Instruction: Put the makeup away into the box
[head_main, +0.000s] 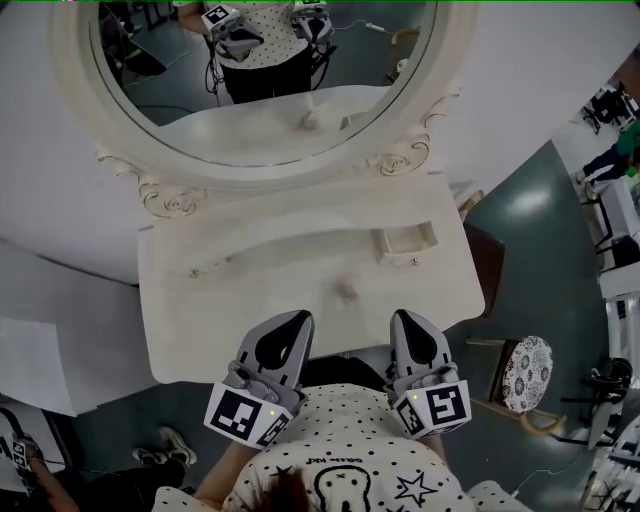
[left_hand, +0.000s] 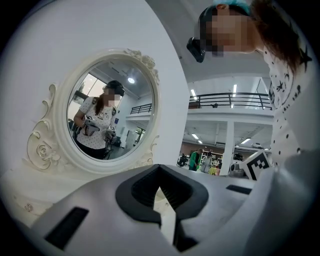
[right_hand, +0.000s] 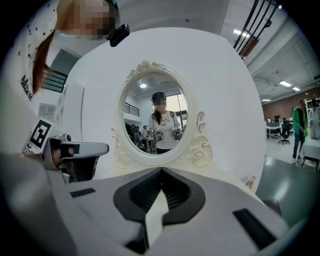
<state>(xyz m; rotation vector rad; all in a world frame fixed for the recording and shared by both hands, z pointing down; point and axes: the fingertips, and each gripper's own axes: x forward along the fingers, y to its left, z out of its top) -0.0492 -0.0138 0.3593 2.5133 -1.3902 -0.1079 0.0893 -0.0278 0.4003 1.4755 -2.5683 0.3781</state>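
The left gripper (head_main: 290, 322) and right gripper (head_main: 408, 322) are both closed and empty, just before the bench (head_main: 250, 300). No makeup or box shows on the bench, only a small open drawer (head_main: 408, 243). Best to find them first, then open a gripper on approach.

place: big open indoor hall | cues: mezzanine railing (left_hand: 235, 100), ceiling strip lights (right_hand: 290, 83), white dressing table (head_main: 230, 320)
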